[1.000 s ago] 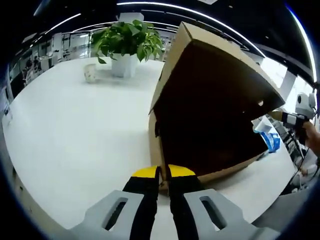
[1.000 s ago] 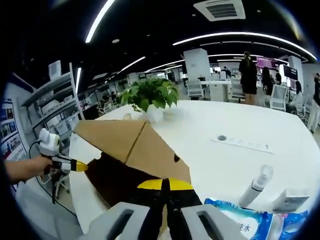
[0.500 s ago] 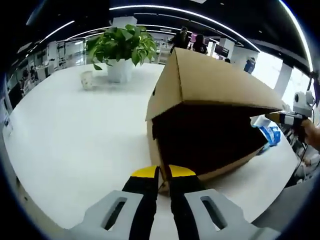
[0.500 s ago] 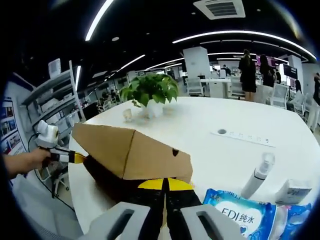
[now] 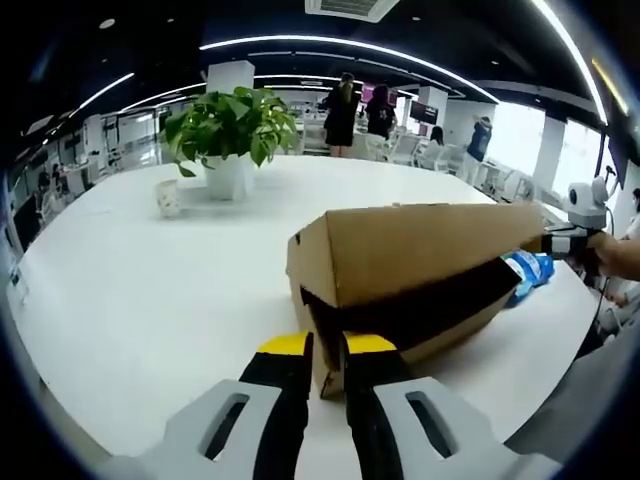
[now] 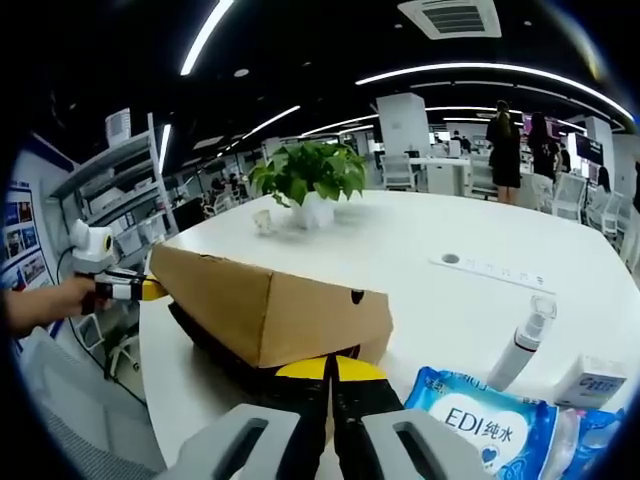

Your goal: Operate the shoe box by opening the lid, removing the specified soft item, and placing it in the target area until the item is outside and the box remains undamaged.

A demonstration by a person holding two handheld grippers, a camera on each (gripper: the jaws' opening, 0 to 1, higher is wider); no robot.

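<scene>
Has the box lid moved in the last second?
Yes. The cardboard lid has swung down toward closed over the box, its top edge dropping well below the potted plant behind it.

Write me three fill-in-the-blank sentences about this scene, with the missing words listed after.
1. The shoe box is made of brown ______.
2. The potted plant stands in a ______ pot.
3. In the right gripper view, the blue wipes pack lies beside a white spray ______.

Missing words: cardboard; white; bottle
</scene>
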